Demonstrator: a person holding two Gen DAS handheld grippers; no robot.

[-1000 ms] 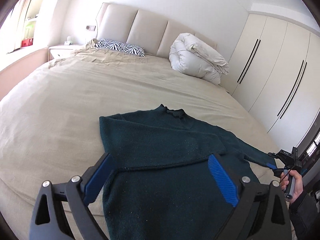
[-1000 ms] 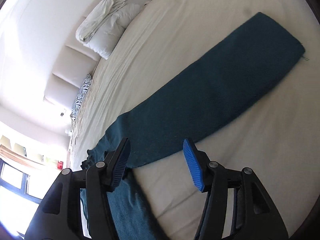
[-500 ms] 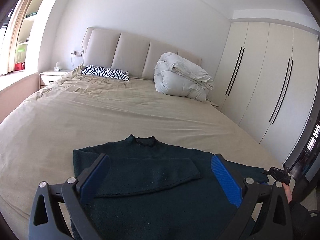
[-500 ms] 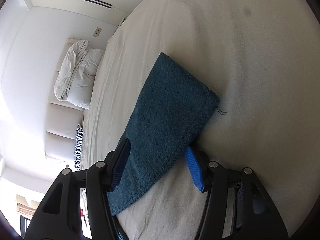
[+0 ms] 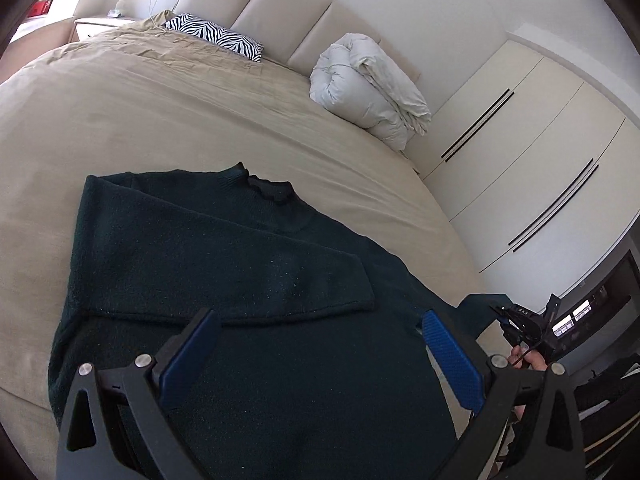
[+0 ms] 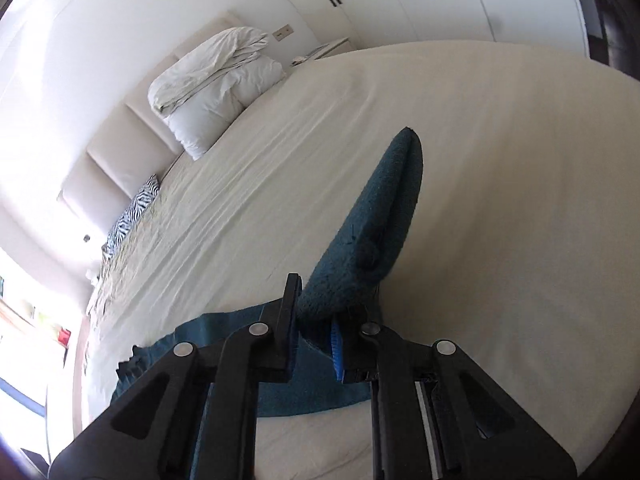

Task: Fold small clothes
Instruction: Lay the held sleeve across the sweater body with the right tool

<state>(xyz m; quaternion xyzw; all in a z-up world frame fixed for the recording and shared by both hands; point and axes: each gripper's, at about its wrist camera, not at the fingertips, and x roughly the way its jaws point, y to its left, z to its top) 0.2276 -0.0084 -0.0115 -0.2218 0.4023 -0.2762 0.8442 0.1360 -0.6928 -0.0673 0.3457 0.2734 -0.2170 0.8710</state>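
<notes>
A dark teal sweater (image 5: pixel 240 272) lies flat on the beige bed (image 5: pixel 180 120), collar toward the headboard. One sleeve (image 5: pixel 304 284) is folded across the chest. My left gripper (image 5: pixel 320 320) hovers open above the sweater's lower body with nothing between its fingers. The other sleeve (image 6: pixel 380 220) is raised off the sheet and stands up from my right gripper (image 6: pixel 332 304), whose jaws are closing with the sleeve's end pinched between the pads. In the left wrist view that right gripper (image 5: pixel 508 316) and the hand (image 5: pixel 528 360) holding it sit at the sweater's right edge.
A zebra-print pillow (image 5: pixel 216 36) and a rolled white duvet (image 5: pixel 368 92) lie by the padded headboard. White wardrobe doors (image 5: pixel 540 140) line the wall to the right. A nightstand (image 5: pixel 96 26) stands at the far left. Bare sheet surrounds the sweater.
My right gripper went from open around the flat sleeve to shut on its end and lifted it off the bed. The left gripper shifted and rolled over the sweater, staying open.
</notes>
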